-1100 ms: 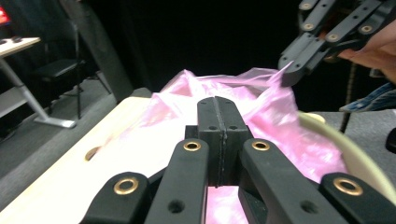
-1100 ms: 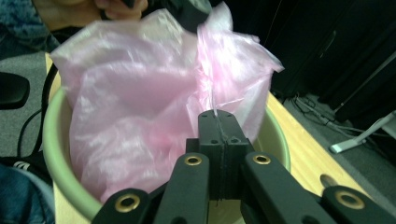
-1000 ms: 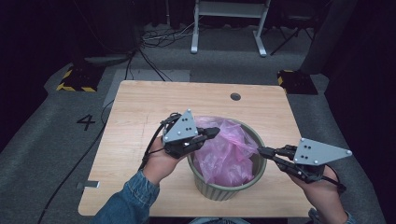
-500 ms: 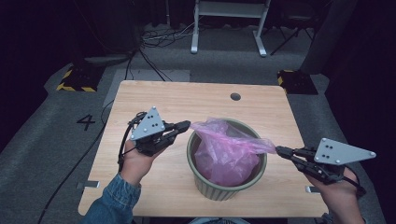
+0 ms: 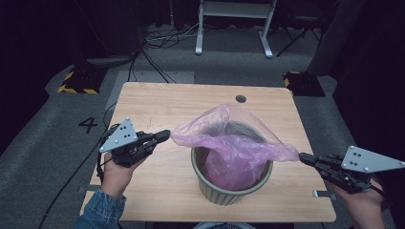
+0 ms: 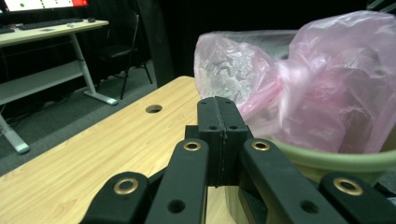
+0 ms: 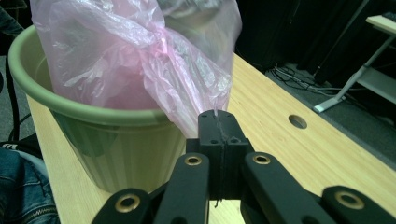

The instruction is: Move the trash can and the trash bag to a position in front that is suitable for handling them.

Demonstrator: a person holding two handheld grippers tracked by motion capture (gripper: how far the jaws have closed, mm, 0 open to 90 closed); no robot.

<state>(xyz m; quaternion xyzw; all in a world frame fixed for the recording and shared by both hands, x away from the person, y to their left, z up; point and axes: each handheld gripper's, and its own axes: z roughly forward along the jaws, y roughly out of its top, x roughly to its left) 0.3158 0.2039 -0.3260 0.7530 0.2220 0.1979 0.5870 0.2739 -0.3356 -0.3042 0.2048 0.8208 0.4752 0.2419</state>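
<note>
Pink plastic bag (image 5: 229, 143) sits with its lower part inside the green bin (image 5: 229, 188), which stands near the front edge of the tabletop (image 5: 191, 102), a little right of the middle. You hold the bag's mouth from both sides. Your left gripper (image 5: 165, 137) has its jaws pressed together on the left edge of the film, out over the bare wood beside the bin. Your right gripper (image 5: 303, 158) is clamped on the right edge, close to the right edge of the tabletop. In the right gripper view the film (image 7: 187, 79) goes straight into the closed jaws.

I judge you are opening the mouth to fold it over the bin's rim (image 6: 327, 158). Pull both sides evenly and not too hard, because the thin film may tear or slip. Bring each edge lower than the rim before you release it, and watch that the bin does not tip.
</note>
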